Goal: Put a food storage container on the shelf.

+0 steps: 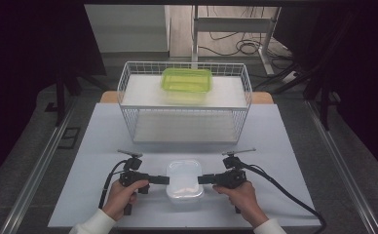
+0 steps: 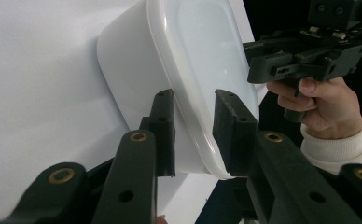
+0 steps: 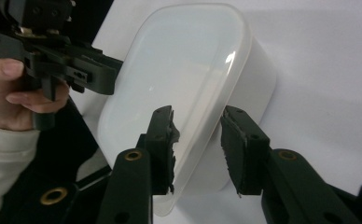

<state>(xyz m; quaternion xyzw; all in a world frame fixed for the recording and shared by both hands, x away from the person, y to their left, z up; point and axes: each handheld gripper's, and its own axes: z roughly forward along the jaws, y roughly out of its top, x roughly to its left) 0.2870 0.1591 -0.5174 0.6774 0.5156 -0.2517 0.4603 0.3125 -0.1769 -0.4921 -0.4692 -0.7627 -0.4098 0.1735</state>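
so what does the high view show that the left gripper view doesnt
High view alone: a wire basket with a green box on its upper shelf, and the left hand on the left gripper. Left gripper view alone: its jaws straddling the white box's rim, gaps visible either side. Both: the white box on the table, the right gripper, the right hand.

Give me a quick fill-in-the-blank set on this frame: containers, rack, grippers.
1. The green container sits on the ____ shelf of the white wire rack.
2. The white lidded container rests on the table directly between the left gripper and the ____ gripper.
3. In each gripper view, the two black fingers straddle the container's ____.
4. The container nearer the person is ____ in colour.

Missing words: top; right; rim; white
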